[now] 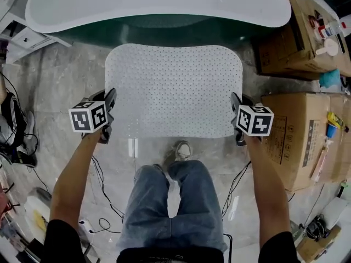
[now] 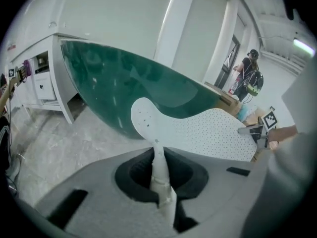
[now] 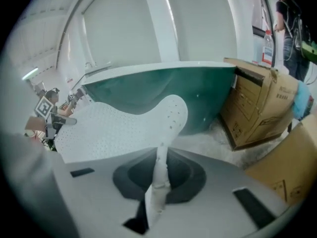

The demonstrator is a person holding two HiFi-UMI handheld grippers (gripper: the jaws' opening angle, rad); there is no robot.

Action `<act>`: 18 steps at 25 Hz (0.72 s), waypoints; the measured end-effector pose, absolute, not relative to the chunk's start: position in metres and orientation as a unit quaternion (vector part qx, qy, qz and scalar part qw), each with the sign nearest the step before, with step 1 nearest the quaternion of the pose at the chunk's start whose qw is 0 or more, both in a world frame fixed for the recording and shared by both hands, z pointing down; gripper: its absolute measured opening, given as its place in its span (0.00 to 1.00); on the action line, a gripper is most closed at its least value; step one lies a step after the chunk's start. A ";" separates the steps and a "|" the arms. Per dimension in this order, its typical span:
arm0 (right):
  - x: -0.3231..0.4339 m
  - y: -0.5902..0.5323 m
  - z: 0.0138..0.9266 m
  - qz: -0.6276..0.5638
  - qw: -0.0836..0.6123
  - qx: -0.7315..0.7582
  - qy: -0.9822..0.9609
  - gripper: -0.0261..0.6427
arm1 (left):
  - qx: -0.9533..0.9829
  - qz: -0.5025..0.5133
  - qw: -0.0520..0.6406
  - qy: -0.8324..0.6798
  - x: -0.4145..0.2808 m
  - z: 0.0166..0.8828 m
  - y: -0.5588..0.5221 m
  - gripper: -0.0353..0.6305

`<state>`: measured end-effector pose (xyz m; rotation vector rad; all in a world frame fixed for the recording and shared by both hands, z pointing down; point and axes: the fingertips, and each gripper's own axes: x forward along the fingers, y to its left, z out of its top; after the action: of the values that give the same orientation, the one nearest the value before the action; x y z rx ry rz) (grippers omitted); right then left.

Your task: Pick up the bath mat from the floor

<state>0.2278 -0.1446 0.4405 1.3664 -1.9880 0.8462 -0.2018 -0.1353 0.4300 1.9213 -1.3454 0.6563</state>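
The left hand-held gripper (image 1: 109, 105) clamps the left edge of a white perforated rubber bath mat (image 1: 173, 89). The right hand-held gripper (image 1: 237, 106) clamps its right edge, the mat spread flat between them.

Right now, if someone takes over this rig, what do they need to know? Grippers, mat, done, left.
Left gripper: shut on the left edge of the bath mat.
Right gripper: shut on the mat's right edge.
Mat: white, perforated, stretched roughly flat between the two grippers, off the floor, in front of the bathtub. Cardboard boxes stand close on the right.
Done: mat gripped on both sides and lifted.
Left: probably nothing beyond holding both grips; no drop-off spot is evident.
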 end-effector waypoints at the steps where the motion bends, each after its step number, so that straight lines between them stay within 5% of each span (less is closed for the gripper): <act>1: 0.229 -0.146 0.425 0.316 0.287 0.512 -0.746 0.08 | 0.740 0.252 0.344 -0.520 -0.202 0.415 -0.136 0.10; 18: 0.244 -0.165 0.186 0.278 0.231 0.529 -0.768 0.08 | 0.736 0.214 0.310 -0.562 -0.182 0.175 -0.137 0.10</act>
<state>0.2444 -0.1651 0.1865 1.4554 -2.1111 0.7634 -0.1820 -0.1370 0.1749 1.9444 -1.4855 0.5648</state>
